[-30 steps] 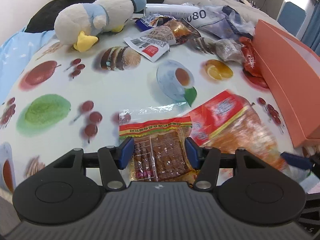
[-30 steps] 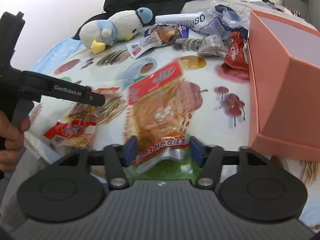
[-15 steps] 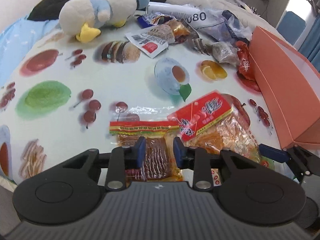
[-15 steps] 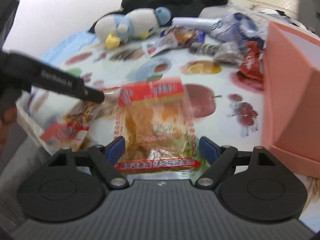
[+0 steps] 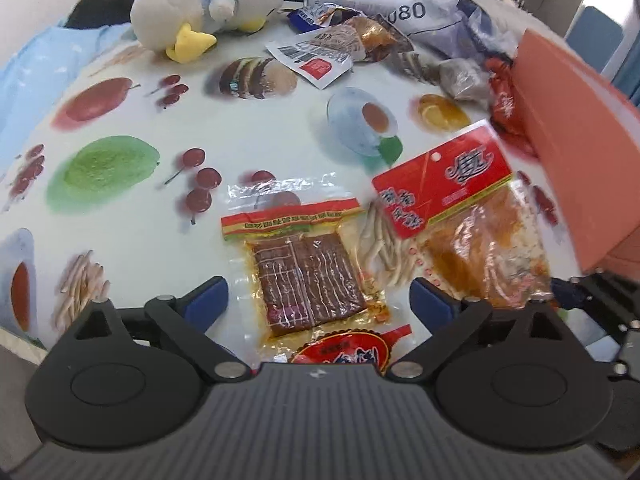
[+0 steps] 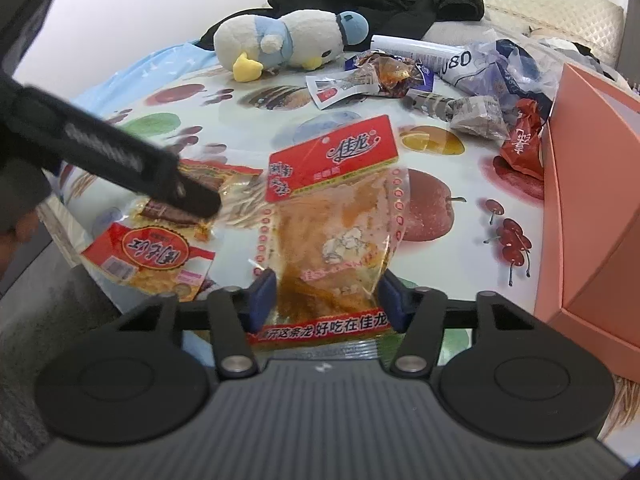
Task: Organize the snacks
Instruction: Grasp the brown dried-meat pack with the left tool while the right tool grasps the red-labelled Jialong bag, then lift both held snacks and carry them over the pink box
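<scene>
At the near edge of the table, the left gripper (image 5: pixel 318 300) stands with its jaws wide apart; they have just been opening, and the brown dried-tofu packet (image 5: pixel 308 276) lies flat between them on the fruit-print tablecloth (image 5: pixel 248 132), touched by neither pad. That packet looks released, so the left hand's part of this step seems done.

The right gripper (image 6: pixel 328 300) has just been closing on the orange snack bag with the red header (image 6: pixel 336 216). Its blue pads sit against both sides of the bag's near end, and the film bulges between them, so it appears to have hold of the bag, though whether the grip is firm is hard to tell. The bag lies just right of the tofu packet, its red header pointing toward the far side of the table.

The orange box (image 6: pixel 592 208) stands open along the right edge, well apart from the bag. More wrapped snacks (image 6: pixel 400 76) are heaped toward the far edge beside a plush penguin (image 6: pixel 288 40).

The step in hand is picking up the orange bag. The next move likely calls for lifting it clear of the cloth and carrying it right, over the box wall, without dragging the neighbouring packet. The slack film could slip from the pads.
</scene>
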